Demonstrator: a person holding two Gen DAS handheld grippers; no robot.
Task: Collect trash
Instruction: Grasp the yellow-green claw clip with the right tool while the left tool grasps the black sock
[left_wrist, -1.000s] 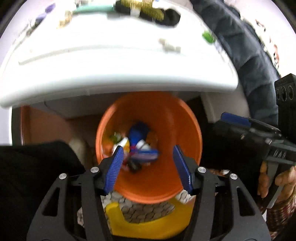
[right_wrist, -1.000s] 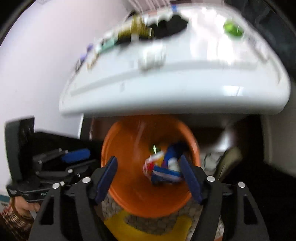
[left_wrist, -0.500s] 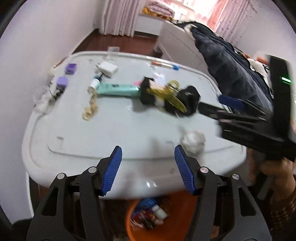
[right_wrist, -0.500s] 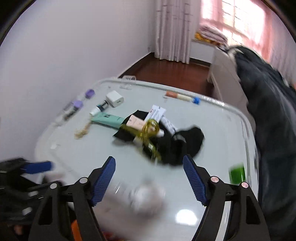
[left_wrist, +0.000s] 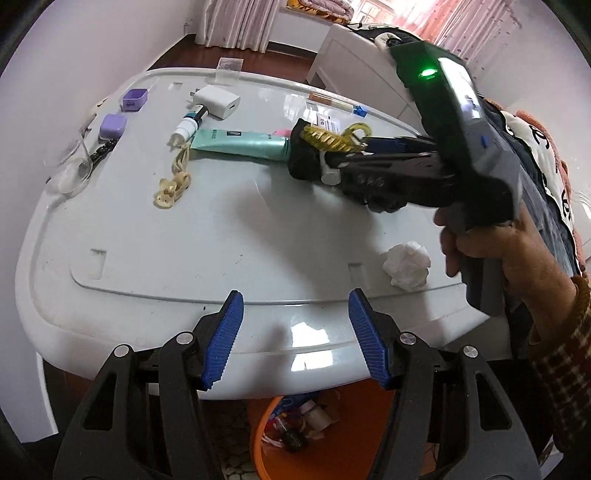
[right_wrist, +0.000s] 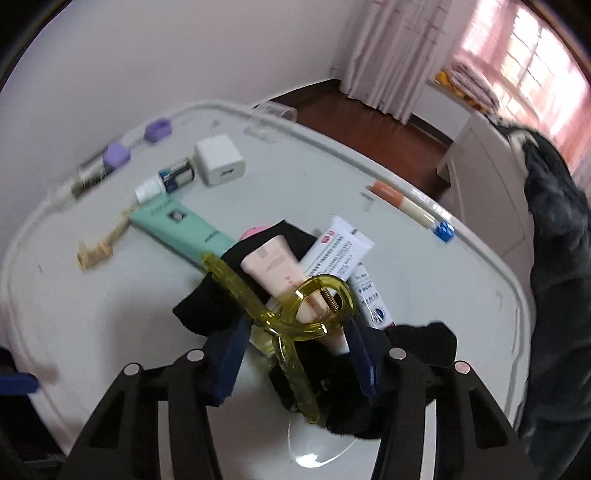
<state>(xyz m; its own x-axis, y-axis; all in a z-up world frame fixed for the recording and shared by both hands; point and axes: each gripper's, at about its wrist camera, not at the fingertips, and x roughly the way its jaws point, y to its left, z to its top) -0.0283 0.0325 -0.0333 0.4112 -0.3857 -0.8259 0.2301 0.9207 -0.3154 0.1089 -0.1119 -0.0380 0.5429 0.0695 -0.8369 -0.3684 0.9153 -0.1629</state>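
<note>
A crumpled white tissue (left_wrist: 406, 264) lies near the white table's (left_wrist: 221, 236) front right edge. Below that edge, an orange bin (left_wrist: 332, 454) holds several bits of trash. My left gripper (left_wrist: 295, 339) hovers open over the front edge with nothing between its fingers. My right gripper (right_wrist: 295, 354) reaches into a pile at the table's middle, its jaws closing around a yellow hair claw (right_wrist: 295, 314) that lies on black cloth (right_wrist: 207, 310). The pads do not visibly press on the claw. The left wrist view shows the right gripper (left_wrist: 332, 158) from the side.
A teal tube (left_wrist: 240, 144), white charger (left_wrist: 218, 101), two purple cases (left_wrist: 114, 125), a beige clip (left_wrist: 173, 184), pink tube (right_wrist: 277, 269) and white tube (right_wrist: 343, 251) lie on the table. A clear dish (left_wrist: 70, 166) sits at the left edge. Dark clothing (right_wrist: 554, 240) hangs on the right.
Both grippers have come up from over the orange bin to the table top. The right gripper moved forward to the hair claw, and its jaws have narrowed.
</note>
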